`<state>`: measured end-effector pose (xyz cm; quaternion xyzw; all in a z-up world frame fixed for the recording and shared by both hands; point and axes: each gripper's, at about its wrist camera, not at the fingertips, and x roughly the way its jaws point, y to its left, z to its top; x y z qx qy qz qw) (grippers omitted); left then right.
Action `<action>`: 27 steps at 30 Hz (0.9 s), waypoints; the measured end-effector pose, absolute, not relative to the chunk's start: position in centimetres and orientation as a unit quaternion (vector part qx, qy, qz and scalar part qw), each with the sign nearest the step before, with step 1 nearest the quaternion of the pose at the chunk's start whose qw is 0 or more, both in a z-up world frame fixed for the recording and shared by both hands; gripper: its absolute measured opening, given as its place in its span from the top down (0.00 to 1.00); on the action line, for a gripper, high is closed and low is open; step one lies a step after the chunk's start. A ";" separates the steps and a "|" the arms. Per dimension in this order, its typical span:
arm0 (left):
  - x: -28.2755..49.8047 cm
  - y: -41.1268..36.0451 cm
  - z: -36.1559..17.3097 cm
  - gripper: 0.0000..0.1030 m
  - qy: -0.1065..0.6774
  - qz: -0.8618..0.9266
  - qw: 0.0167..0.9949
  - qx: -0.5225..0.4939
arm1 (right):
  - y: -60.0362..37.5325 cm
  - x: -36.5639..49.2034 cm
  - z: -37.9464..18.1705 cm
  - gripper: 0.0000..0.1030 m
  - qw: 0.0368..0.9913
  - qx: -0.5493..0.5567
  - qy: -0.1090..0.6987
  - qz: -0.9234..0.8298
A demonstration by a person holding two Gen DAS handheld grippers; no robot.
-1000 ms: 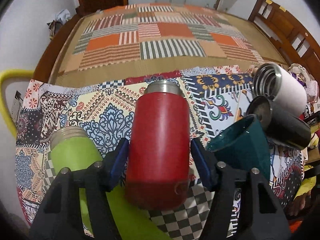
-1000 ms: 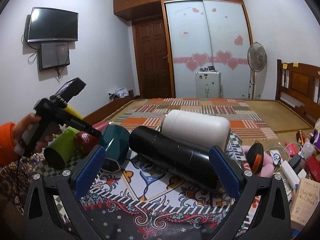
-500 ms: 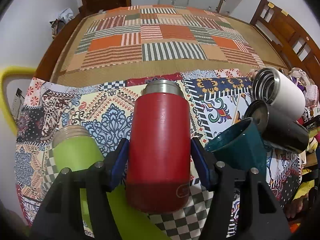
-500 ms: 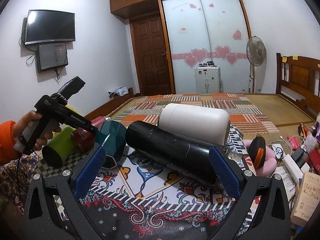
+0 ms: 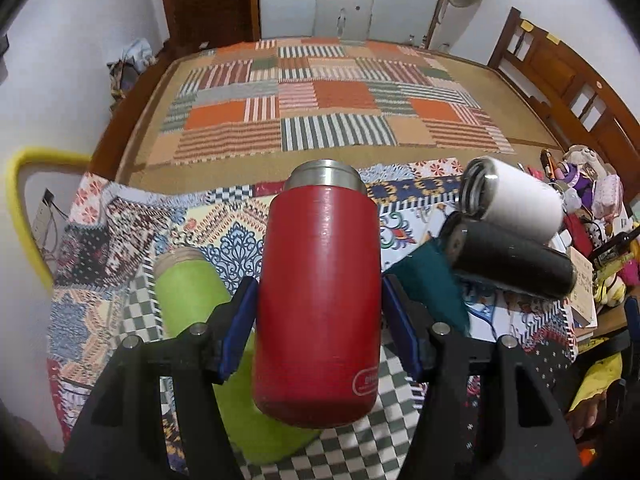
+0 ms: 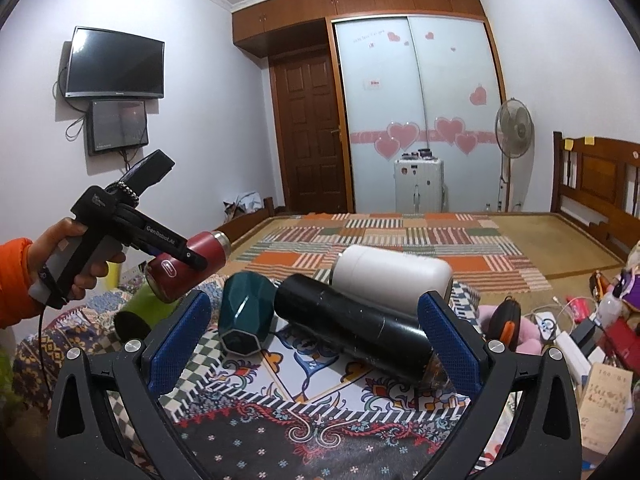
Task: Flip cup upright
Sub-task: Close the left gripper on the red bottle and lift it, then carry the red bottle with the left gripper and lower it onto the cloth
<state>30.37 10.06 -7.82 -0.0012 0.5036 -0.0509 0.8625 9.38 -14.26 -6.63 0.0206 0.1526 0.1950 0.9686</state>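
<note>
Moved: since one second ago the red metal cup (image 5: 320,300) has gone up off the patterned cloth (image 5: 120,240), and its steel mouth now tips higher. Before, it lay low beside the other cups.
Left gripper (image 5: 320,320): its blue fingers (image 5: 240,328) pinch the red metal cup on both sides. A hand (image 6: 76,256) in an orange sleeve holds it.
Red cup place: seen from the right wrist, the cup (image 6: 188,266) hangs in the air above the green cup, slanted, with its steel mouth pointing up and away and its bottom pointing down toward the person.
Right gripper (image 6: 316,344): its blue fingers (image 6: 180,336) are spread wide. They hold nothing. It hovers low over the cloth, with the black cup between the fingers but not touching them.
Lime green cup (image 5: 188,284): it lies on its side on the cloth, just under and left of the red cup.
Dark teal cup with flat faces (image 6: 246,312): it lies on its side. Its bottom faces the right wrist camera.
Long black cup (image 6: 352,328): it lies on its side, just beside the teal cup.
White cup with a steel mouth (image 6: 392,276): it lies on its side, behind the black cup and touching it.
Bed (image 5: 328,108): it is past the cloth, with a striped patchwork cover.
Clutter (image 6: 580,320): small toys, cables and boxes sit to the right.
</note>
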 end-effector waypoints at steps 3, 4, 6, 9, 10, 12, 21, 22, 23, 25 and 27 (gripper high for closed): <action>28.9 9.3 -6.1 0.40 0.493 -0.057 0.868 0.002 | -14.5 8.5 -5.9 0.00 0.970 0.022 0.142 0.194; 28.4 9.0 -5.7 0.40 0.491 -0.060 0.869 0.004 | -14.5 8.2 -5.6 0.00 0.971 0.024 0.139 0.194; 27.2 8.4 -4.9 0.40 0.487 -0.063 0.871 0.011 | -14.6 7.6 -5.3 0.00 0.971 0.026 0.134 0.195; 25.2 7.4 -4.1 0.40 0.482 -0.074 0.873 0.019 | -14.7 6.7 -4.8 0.00 0.972 0.028 0.126 0.197; 24.6 7.0 -4.0 0.40 0.482 -0.075 0.873 0.020 | -14.7 6.3 -4.7 0.00 0.972 0.028 0.123 0.197; 23.5 6.3 -3.9 0.40 0.481 -0.083 0.872 0.023 | -14.7 5.6 -4.4 0.00 0.973 0.026 0.119 0.196; 20.0 2.0 -6.8 0.40 0.500 -0.128 0.856 0.032 | -15.6 3.1 -4.2 0.00 0.976 0.020 0.113 0.186; 19.7 1.3 -7.4 0.40 0.505 -0.135 0.852 0.034 | -15.8 2.9 -4.2 0.00 0.976 0.019 0.114 0.184; 19.5 0.7 -8.0 0.40 0.509 -0.141 0.848 0.036 | -15.9 2.7 -4.3 0.00 0.976 0.018 0.115 0.183; 19.2 -0.3 -9.1 0.40 0.515 -0.153 0.842 0.041 | -16.2 2.5 -4.6 0.00 0.977 0.019 0.119 0.179; 19.1 -1.3 -10.1 0.40 0.523 -0.163 0.835 0.043 | -16.5 2.4 -4.8 0.00 0.977 0.020 0.123 0.176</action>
